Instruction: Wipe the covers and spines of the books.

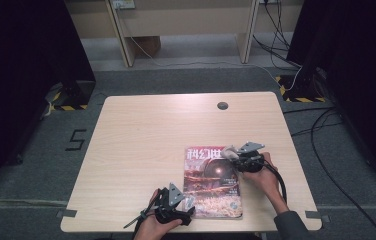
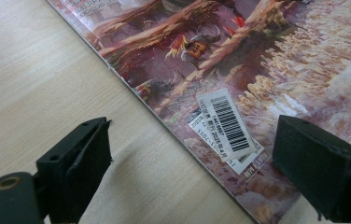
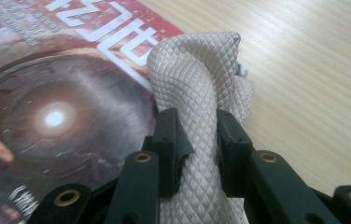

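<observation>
A glossy magazine (image 1: 212, 181) with a red title and a dark illustrated cover lies flat on the wooden table (image 1: 141, 145), right of centre near the front edge. My right gripper (image 1: 232, 156) sits over the magazine's upper right corner, shut on a bunched cream quilted cloth (image 3: 197, 93) that rests on the cover (image 3: 57, 112) by the title. My left gripper (image 1: 188, 202) stands open at the magazine's lower left corner, its jaws straddling the edge by the barcode label (image 2: 229, 123), with nothing gripped.
A round cable hole (image 1: 222, 105) is in the table near its far edge. Beyond the table stand pale wooden furniture legs (image 1: 126, 45) and cables (image 1: 296, 75) on the grey floor. Dark curtains flank both sides.
</observation>
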`<state>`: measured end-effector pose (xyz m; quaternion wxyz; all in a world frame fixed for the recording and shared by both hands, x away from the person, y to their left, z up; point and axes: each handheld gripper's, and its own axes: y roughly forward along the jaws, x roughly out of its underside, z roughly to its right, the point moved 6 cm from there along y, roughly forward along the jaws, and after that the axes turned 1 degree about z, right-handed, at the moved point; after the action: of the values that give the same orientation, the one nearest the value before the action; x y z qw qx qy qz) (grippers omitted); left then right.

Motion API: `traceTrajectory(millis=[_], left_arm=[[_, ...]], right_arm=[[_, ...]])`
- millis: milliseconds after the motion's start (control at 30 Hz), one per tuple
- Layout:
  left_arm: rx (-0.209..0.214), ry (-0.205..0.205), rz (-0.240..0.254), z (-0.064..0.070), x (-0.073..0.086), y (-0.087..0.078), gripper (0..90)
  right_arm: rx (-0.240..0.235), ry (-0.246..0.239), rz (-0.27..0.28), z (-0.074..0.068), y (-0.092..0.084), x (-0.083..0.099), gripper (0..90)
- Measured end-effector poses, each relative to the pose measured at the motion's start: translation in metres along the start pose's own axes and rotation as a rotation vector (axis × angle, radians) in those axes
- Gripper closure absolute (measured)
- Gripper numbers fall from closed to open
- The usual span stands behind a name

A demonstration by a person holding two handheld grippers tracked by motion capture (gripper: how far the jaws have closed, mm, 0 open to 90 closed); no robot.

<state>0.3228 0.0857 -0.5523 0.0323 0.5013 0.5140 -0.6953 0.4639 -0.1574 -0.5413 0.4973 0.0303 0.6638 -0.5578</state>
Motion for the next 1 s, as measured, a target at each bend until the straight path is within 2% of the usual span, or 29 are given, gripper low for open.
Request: traceTrajectory(millis=[367, 533, 800, 933, 1000], left_arm=[[-0.001, -0.002, 0.001, 0.0, 0.0, 0.0, 10.0], [-0.001, -0.002, 0.0, 0.0, 0.0, 0.0, 10.0], [-0.003, 0.004, 0.0, 0.0, 0.0, 0.0, 9.9], [-0.003, 0.001, 0.0, 0.0, 0.0, 0.0, 9.7], [-0.003, 0.005, -0.002, 0.0, 0.0, 0.0, 9.7]], right_arm=[[0.046, 0.005, -0.005, 0.013, 0.016, -0.014, 73.4], [0.067, -0.016, -0.017, 0.015, 0.022, -0.021, 74.1], [0.077, -0.038, -0.031, 0.01, 0.026, -0.027, 74.5], [0.055, -0.057, -0.024, 0.0, 0.03, -0.032, 74.9], [0.024, -0.059, -0.02, -0.009, 0.031, -0.035, 75.0]])
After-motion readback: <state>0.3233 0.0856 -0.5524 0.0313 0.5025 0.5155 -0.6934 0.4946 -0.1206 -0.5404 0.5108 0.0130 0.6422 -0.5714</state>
